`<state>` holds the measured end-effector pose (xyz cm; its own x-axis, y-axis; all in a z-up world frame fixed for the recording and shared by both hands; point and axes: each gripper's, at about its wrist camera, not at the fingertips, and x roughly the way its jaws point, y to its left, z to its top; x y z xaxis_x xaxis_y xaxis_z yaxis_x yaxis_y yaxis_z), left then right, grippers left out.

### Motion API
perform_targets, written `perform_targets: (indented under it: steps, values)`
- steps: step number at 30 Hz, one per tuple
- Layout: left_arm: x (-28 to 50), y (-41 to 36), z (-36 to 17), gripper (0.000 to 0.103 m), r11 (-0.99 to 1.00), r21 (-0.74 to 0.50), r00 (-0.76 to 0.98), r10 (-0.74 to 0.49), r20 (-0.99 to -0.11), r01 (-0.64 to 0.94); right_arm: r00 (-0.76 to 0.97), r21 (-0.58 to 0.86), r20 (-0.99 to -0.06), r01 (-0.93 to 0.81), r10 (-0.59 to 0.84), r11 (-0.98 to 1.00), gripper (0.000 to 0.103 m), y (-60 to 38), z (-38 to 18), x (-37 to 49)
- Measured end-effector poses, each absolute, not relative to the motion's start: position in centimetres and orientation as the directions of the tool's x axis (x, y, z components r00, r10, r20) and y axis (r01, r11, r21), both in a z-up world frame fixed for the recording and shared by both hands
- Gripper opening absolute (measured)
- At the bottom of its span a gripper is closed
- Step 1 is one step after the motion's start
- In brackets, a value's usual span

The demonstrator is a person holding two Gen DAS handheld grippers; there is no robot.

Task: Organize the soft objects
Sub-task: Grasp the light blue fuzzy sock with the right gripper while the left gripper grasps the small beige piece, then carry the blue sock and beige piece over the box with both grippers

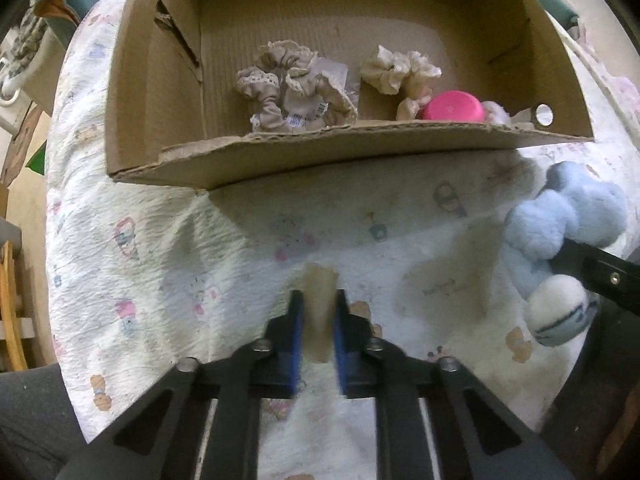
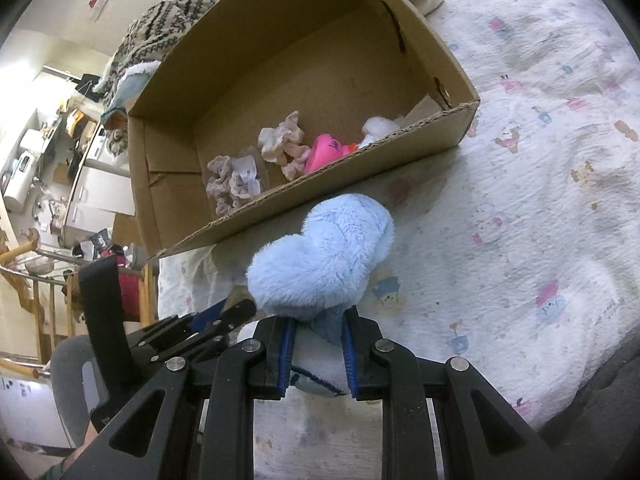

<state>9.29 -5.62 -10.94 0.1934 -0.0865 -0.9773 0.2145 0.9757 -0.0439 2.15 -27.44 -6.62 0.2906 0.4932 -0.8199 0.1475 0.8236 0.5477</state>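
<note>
I am holding my left gripper [image 1: 319, 334] low over the printed bedspread [image 1: 160, 264], its blue pads standing a narrow gap apart with nothing between them. Ahead of it I am watching the cardboard box [image 1: 280, 160] sitting on the bed; inside are lying a beige lace scrunchie [image 1: 294, 88], then a cream scrunchie [image 1: 400, 70], a pink round thing [image 1: 452, 107] and a bit of white fluff at the box's right end. Further right, I am gripping the light blue plush toy [image 2: 320, 256] in my right gripper [image 2: 318, 354], the pads closing on its lower part while its fluffy body is bulging above the fingers. The toy is hanging just in front of the box's near wall, outside it.
</note>
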Motion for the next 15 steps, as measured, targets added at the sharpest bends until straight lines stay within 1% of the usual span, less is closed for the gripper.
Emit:
perform_targets:
  steps: [5, 10, 15]
  values:
    - [8.9, -3.8, -9.9, 0.008, 0.982, -0.075, 0.191, -0.108, -0.976, 0.172, 0.283, 0.536, -0.828, 0.146, 0.484, 0.831, 0.023, -27.3, -6.8, 2.2]
    - [8.6, -2.2, -8.9, 0.008, 0.990, -0.048, 0.216, -0.077, -0.973, 0.136, 0.286, 0.521, -0.836, 0.142, 0.469, 0.842, 0.023, -27.1, -6.7, 2.1]
    - [7.9, -0.3, -7.3, 0.008, 0.993, -0.064, 0.242, -0.087, -0.966, 0.101, 0.293, 0.508, -0.839, 0.122, 0.458, 0.853, 0.023, -26.8, -6.2, 2.0]
